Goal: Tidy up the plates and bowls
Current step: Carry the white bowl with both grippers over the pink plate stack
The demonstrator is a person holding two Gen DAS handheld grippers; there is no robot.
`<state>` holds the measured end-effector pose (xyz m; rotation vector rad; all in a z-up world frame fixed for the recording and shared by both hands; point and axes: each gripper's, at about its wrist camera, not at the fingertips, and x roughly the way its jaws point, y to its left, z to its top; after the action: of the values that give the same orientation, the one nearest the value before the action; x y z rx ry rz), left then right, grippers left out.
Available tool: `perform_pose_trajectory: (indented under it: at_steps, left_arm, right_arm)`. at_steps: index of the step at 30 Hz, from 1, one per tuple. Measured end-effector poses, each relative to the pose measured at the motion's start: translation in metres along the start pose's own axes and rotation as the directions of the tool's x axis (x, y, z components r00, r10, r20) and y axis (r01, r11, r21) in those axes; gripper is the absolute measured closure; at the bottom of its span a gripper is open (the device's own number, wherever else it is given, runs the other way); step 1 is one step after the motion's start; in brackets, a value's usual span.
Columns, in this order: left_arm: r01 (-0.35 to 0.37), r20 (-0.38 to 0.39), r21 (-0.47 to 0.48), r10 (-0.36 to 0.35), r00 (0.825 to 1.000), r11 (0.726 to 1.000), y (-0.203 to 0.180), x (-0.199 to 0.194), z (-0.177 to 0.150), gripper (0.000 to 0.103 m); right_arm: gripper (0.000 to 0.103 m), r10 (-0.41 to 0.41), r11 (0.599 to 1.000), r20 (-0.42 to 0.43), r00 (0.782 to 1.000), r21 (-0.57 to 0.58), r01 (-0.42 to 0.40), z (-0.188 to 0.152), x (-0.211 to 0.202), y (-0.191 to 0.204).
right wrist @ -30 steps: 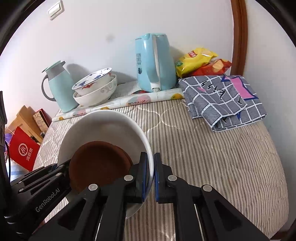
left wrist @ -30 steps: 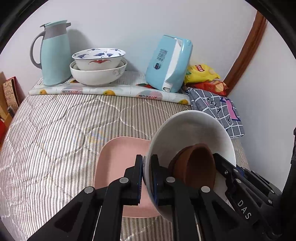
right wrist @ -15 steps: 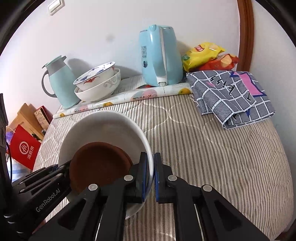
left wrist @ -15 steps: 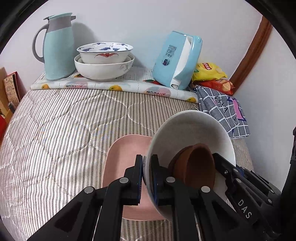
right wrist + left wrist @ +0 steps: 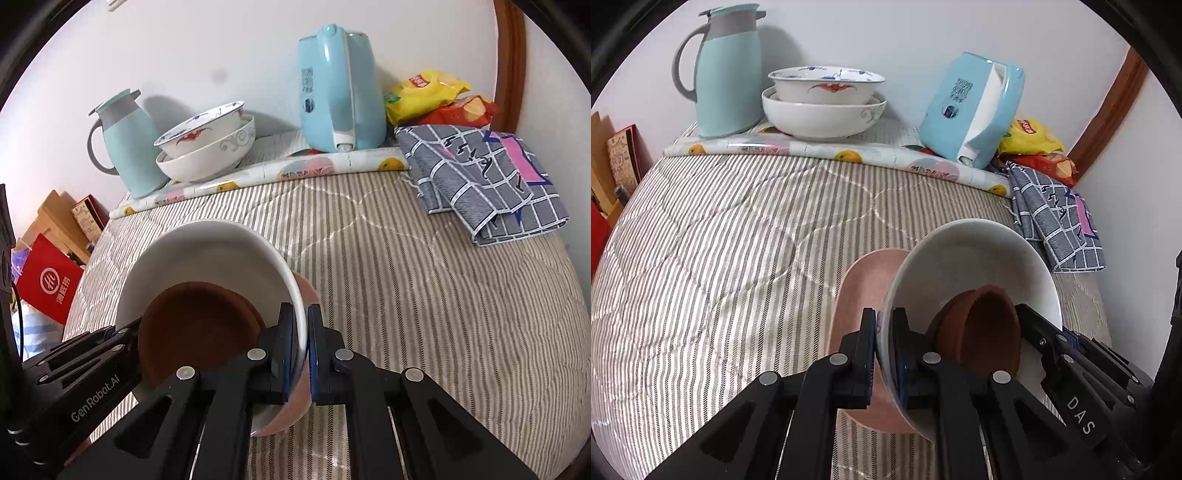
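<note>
Since a second ago I've brought both grippers lower and nearer the striped quilted bed (image 5: 738, 240), so the pink plate (image 5: 864, 280) now sits right under the white bowl (image 5: 979, 258) instead of off to its side. My left gripper (image 5: 883, 354) and right gripper (image 5: 307, 350) each have their fingers clenched on opposite rims of that smooth round bowl. A smaller brown bowl (image 5: 199, 325) lies inside it.
</note>
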<state>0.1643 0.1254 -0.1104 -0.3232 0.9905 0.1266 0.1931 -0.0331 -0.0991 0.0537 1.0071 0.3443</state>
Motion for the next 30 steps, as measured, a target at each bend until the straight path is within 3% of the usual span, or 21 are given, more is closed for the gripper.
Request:
perform_pose_trajectory:
  at_steps: [30]
  left_arm:
    - [0.011,-0.058,-0.023,-0.012,0.998,1.000,0.015,0.028,0.001,0.092]
  right_arm:
    - [0.095,0.011,1.000,-0.089,0.996,0.024,-0.009,-0.006,0.036,0.002]
